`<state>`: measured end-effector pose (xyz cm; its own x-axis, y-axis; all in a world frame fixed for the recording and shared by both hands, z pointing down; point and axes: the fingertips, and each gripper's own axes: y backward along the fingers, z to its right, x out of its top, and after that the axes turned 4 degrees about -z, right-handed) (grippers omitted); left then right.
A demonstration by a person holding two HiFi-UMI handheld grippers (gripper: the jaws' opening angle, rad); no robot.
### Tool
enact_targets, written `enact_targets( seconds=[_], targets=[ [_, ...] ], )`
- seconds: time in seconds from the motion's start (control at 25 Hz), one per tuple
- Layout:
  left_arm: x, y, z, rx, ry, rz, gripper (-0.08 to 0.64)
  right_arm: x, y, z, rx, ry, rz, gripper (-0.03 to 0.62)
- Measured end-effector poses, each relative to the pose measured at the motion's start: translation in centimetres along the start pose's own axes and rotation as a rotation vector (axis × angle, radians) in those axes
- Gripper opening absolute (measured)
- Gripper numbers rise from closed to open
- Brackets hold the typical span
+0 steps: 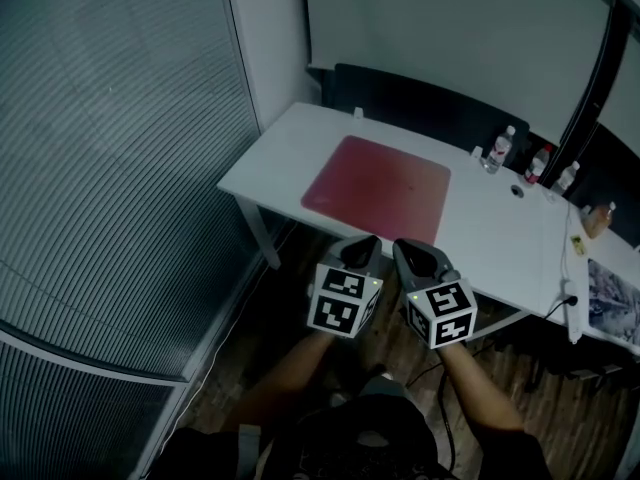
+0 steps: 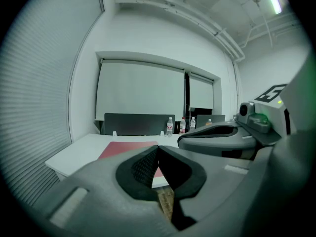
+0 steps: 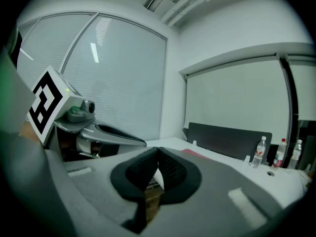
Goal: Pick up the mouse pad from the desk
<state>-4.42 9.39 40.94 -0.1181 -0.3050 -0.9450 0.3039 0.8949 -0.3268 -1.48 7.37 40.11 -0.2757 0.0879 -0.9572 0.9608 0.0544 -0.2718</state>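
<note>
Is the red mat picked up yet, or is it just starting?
Just starting. Done: nothing yet; the red mouse pad lies flat on the white desk. In hand: nothing; the left gripper and right gripper are both shut, empty, short of the desk's edge. Left: reach, grip, lift the pad.

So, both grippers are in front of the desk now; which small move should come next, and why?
Probably bring the left gripper and the right gripper forward to the near edge of the red mouse pad. Both hang short of the desk, jaws shut on nothing, while the pad lies flat and untouched, so neither can grip it from here.
</note>
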Motion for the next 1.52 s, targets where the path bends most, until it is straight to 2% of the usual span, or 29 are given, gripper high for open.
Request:
enact_targets(
  seconds=[0.44,1.08,1.52],
  targets=[
    [-0.1,-3.4,-2.6,0.009,0.001,-0.018,0.005,0.0,-3.8,2.1,0.008,-0.019,0.009,0.002],
    [1.8,-13.3,-6.0,0.005,-0.002,-0.057,0.005,-0.5,-11.1,10.2,0.013,-0.051,-0.013,0.002],
    [3.0,-18.3,-8.2,0.039,0.002,-0.083,0.005,-0.8,-15.1,14.3,0.048,-0.080,-0.018,0.002]
  ],
)
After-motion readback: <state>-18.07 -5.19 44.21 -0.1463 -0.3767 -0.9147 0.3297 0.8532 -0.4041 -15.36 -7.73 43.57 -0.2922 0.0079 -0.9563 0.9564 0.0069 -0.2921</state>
